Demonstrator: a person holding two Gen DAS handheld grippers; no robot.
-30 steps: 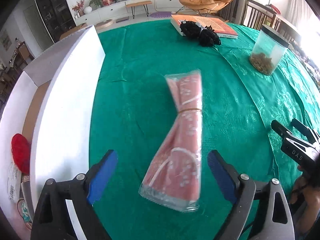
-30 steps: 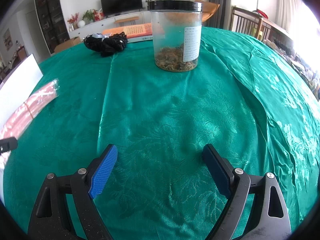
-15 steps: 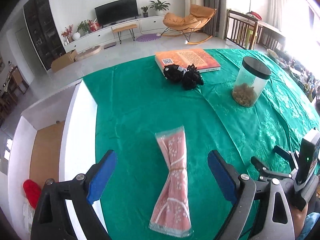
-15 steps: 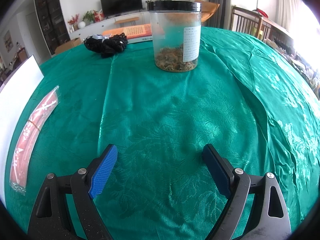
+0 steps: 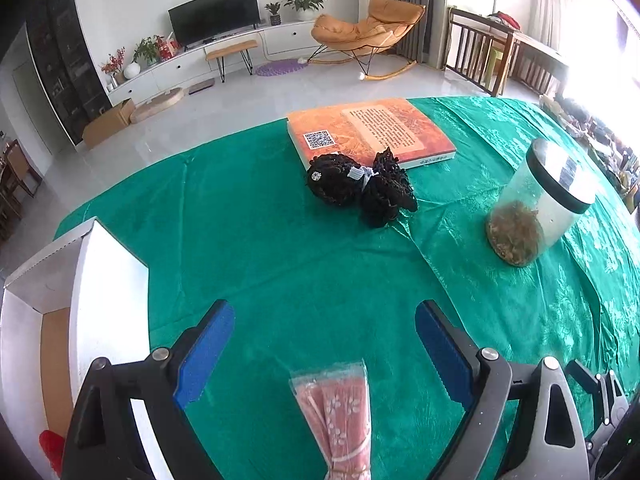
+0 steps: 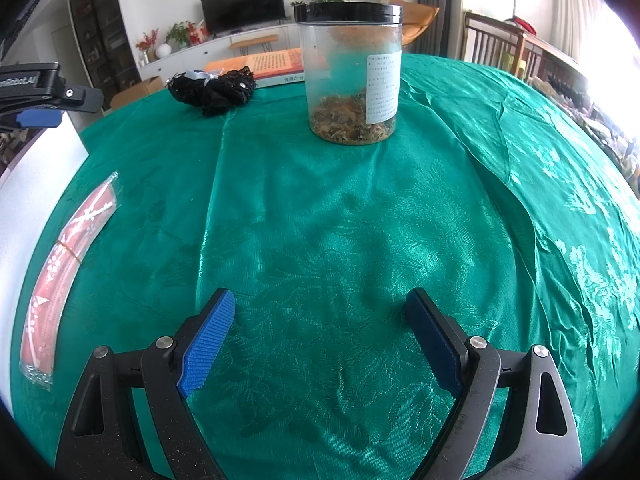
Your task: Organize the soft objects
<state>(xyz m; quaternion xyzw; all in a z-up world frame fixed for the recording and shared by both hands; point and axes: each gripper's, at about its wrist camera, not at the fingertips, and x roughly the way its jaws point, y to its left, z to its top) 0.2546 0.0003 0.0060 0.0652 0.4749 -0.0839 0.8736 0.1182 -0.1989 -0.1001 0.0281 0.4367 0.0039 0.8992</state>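
A pink patterned cloth in a clear wrapper (image 5: 340, 424) lies flat on the green tablecloth, low in the left wrist view and at the left edge of the right wrist view (image 6: 64, 264). My left gripper (image 5: 324, 352) hovers open above its far end, nothing between the blue pads. A black lacy bundle (image 5: 360, 186) with a white tie rests farther off, against an orange book; it shows again as the black bundle (image 6: 212, 86) from the right. My right gripper (image 6: 316, 338) stands open over bare cloth. The left gripper's body (image 6: 36, 92) pokes in at the upper left there.
A white open box (image 5: 92, 312) with a red thing (image 5: 52, 448) inside stands at the table's left edge. A clear jar with a black lid (image 5: 536, 208) holds dried bits; it is also the jar (image 6: 352, 72) ahead of my right gripper. The orange book (image 5: 372, 132) lies at the far side.
My left gripper has pulled back and risen from the pink cloth, which has slid toward the bottom of its view and lies on the table. The right gripper has not moved.
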